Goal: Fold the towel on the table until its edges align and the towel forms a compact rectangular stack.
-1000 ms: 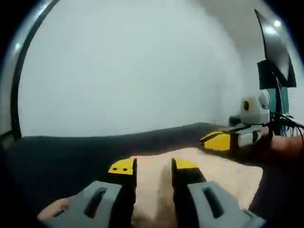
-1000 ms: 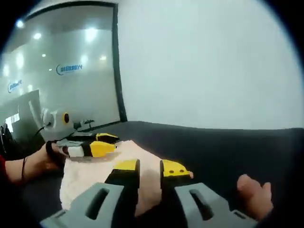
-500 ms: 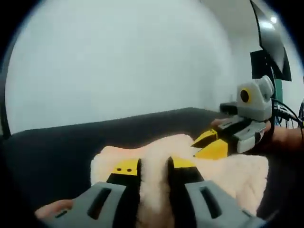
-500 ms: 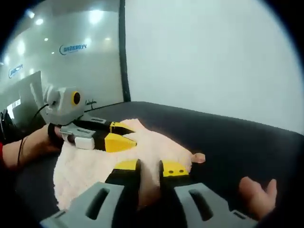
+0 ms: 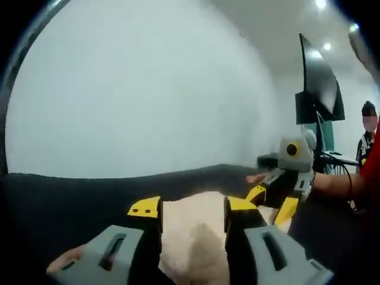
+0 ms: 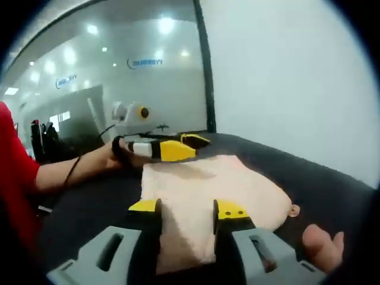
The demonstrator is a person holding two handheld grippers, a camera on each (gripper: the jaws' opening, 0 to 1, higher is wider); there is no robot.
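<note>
A big plain white wall (image 5: 136, 95) stands behind the dark tabletop (image 5: 53, 202). Beside it is a glass wall (image 6: 119, 71) with a black frame (image 6: 205, 71). Round ceiling lights (image 6: 165, 25) shine bright.

The dark table (image 6: 332, 178) is lying bare around the towel (image 6: 208, 190) on its far side, toward the white wall (image 6: 297, 77), leaving open room there for a gripper to pass. On the near side a person's hand (image 6: 320, 243) is sitting just beside the towel's corner, and the left gripper (image 6: 178, 148) with its forearm is reaching across the towel's far edge, blocking that side. In the left gripper view the right gripper (image 5: 279, 199) is hanging close over the towel, with a dark monitor (image 5: 317, 89) standing well behind it.
</note>
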